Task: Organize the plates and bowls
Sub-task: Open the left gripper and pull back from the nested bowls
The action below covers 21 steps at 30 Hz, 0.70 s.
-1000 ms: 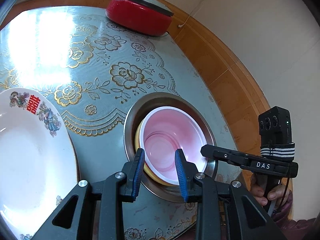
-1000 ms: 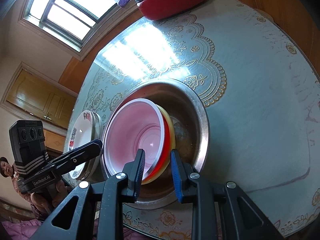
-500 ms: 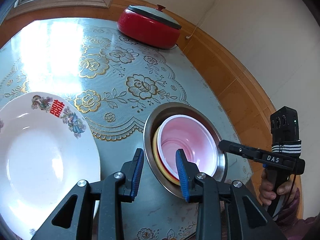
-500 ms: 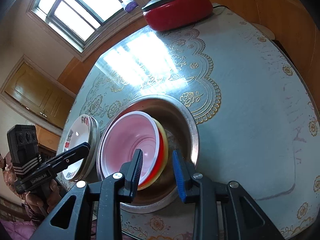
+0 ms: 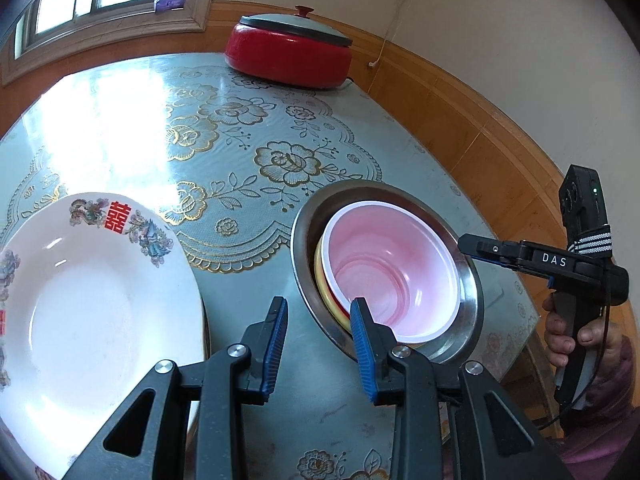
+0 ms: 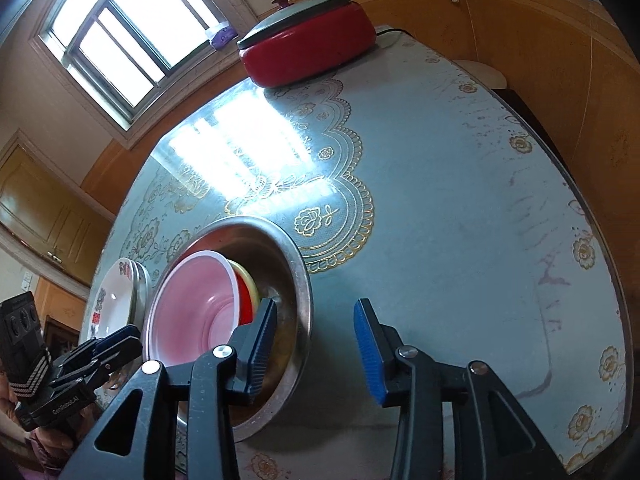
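Both your grippers rose off the steel basin and pink bowl, left gripper parted, right gripper spread wider, whose view alone showed stacked plates.

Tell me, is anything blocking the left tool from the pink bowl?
Nothing visible does. The open left tool hangs just above the near rim of the pink plastic bowl, nested in the round steel basin.
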Each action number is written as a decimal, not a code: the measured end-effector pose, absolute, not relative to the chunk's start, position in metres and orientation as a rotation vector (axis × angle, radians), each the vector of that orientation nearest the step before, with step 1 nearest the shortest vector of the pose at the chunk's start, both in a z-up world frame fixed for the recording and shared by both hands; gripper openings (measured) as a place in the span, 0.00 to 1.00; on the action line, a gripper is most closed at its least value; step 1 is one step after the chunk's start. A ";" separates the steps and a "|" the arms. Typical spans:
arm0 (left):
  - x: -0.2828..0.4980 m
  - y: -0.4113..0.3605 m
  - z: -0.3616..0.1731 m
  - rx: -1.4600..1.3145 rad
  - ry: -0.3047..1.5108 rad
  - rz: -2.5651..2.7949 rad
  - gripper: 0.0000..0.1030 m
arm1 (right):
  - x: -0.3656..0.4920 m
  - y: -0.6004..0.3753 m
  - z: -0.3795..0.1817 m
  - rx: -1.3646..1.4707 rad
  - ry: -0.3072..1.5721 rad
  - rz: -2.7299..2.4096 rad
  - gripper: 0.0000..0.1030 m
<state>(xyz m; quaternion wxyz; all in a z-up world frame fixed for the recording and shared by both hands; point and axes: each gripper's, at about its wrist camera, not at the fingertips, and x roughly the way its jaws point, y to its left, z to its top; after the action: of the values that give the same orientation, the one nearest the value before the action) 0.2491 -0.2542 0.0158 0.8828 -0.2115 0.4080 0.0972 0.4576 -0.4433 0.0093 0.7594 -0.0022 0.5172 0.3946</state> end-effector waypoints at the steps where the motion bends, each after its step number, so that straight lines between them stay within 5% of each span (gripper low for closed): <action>1: 0.251 -0.255 0.015 -0.431 0.855 0.202 0.31 | 0.457 -0.442 0.007 -0.017 1.127 0.851 0.39; 21: 0.258 -0.263 0.010 -0.399 0.848 0.179 0.36 | 0.476 -0.445 -0.004 -0.011 1.119 0.755 0.31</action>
<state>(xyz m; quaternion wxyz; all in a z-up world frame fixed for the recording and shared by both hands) 0.2582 -0.2630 0.0104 0.8883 -0.1919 0.4083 0.0862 0.4756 -0.4451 -0.0044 0.7807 -0.0050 0.5181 0.3494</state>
